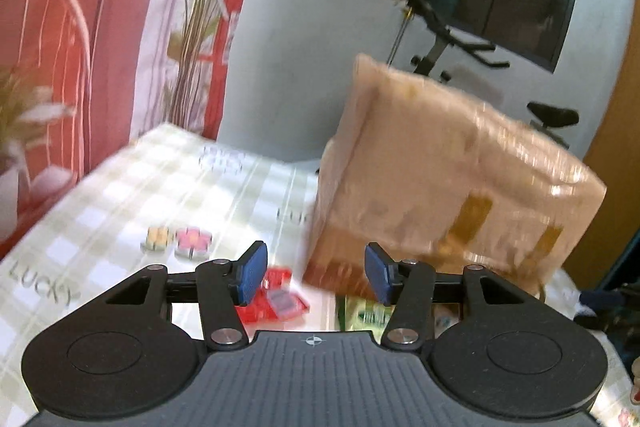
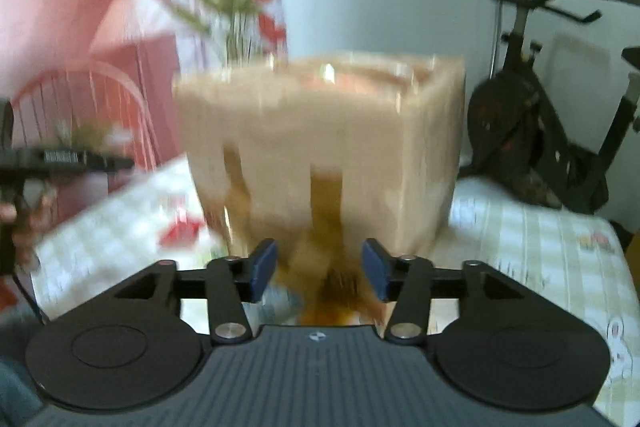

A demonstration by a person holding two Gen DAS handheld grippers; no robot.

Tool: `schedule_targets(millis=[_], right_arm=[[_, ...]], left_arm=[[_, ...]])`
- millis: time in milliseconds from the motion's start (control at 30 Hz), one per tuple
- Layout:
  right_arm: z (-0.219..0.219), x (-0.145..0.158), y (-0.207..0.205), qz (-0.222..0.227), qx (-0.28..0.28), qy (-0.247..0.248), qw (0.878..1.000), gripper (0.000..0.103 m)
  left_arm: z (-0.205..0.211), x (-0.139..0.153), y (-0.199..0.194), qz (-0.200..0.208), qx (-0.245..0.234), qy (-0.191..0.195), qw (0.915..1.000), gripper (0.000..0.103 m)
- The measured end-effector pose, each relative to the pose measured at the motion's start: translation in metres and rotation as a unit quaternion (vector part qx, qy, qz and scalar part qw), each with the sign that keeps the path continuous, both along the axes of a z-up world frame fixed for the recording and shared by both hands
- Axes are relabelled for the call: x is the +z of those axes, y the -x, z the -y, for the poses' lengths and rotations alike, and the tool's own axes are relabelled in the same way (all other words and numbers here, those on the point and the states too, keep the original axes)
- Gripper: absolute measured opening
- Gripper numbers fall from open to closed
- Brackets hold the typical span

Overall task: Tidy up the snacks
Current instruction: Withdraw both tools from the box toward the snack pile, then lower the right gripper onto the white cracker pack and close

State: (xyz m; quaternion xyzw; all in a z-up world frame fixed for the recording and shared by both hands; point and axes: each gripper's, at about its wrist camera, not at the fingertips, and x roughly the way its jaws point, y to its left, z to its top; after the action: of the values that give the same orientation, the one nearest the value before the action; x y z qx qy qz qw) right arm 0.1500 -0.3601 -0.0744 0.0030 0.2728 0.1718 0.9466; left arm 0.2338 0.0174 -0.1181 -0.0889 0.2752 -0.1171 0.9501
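Note:
A tan cardboard box (image 1: 440,187) wrapped in glossy tape stands on the checked tablecloth (image 1: 120,211). My left gripper (image 1: 316,275) is open just short of the box's near left corner, with nothing between its blue pads (image 1: 252,275). A red snack packet (image 1: 276,301) lies under its left finger and a green packet (image 1: 366,311) under its right. In the right wrist view the same box (image 2: 320,155) fills the middle, blurred. My right gripper (image 2: 319,269) is open in front of its base. A red packet (image 2: 180,231) lies to the box's left.
An exercise bike (image 2: 532,131) stands beyond the table's far right edge. A red wire chair (image 1: 52,39) and a stem of artificial flowers (image 1: 200,7) are at the left, against a pink curtain. The other gripper, held in a hand (image 2: 24,223), shows at the left edge.

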Motion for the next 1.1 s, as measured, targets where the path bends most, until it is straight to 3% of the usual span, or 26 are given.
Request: schedule_targets(millis=[100,167,233,300,467,567,700,800,967,1033,1067,1100], right_arm=[[-0.002,-0.029,0.0,-0.063,0.032,0.058,0.996,0.061],[-0.003,-0.044,0.005,-0.081,0.053,0.104,0.99,0.064],[-0.003,-0.055,0.01,-0.102,0.079,0.134,0.983,0.075],[-0.002,-0.062,0.015,-0.114,0.103,0.15,0.977,0.083],[-0.01,-0.08,0.018,-0.136,0.156,0.212,0.955,0.085],[-0.012,-0.087,0.009,-0.138,0.163,0.229,0.95,0.089],[-0.007,-0.092,-0.006,-0.149,0.159,0.198,0.956,0.09],[0.0,-0.096,-0.017,-0.171,0.142,0.145,0.964,0.089],[0.007,-0.095,-0.018,-0.178,0.092,0.086,0.976,0.086],[0.009,-0.092,-0.02,-0.179,0.065,0.073,0.979,0.076],[0.01,-0.09,-0.02,-0.179,0.05,0.063,0.981,0.064],[0.012,-0.09,-0.023,-0.179,0.036,0.051,0.982,0.062]], left_arm=[[0.002,-0.007,0.005,-0.009,-0.002,-0.007,0.9999,0.056],[0.002,-0.009,0.007,-0.01,-0.003,-0.01,0.9999,0.056],[0.001,-0.009,0.006,-0.013,-0.003,-0.005,0.9999,0.056],[0.002,-0.011,0.007,-0.017,-0.002,-0.001,0.9999,0.056],[0.009,-0.017,0.014,-0.021,-0.006,-0.006,0.9997,0.056],[0.009,-0.018,0.016,-0.022,-0.006,-0.008,0.9997,0.056],[0.005,-0.018,0.018,-0.024,0.002,-0.003,0.9997,0.056],[0.004,-0.019,0.019,-0.026,0.004,-0.003,0.9997,0.056],[0.006,-0.023,0.021,-0.03,0.007,-0.007,0.9995,0.056],[0.007,-0.024,0.021,-0.032,0.007,-0.008,0.9994,0.056],[0.007,-0.024,0.022,-0.032,0.007,-0.009,0.9994,0.056],[0.008,-0.025,0.022,-0.032,0.006,-0.01,0.9994,0.056]])
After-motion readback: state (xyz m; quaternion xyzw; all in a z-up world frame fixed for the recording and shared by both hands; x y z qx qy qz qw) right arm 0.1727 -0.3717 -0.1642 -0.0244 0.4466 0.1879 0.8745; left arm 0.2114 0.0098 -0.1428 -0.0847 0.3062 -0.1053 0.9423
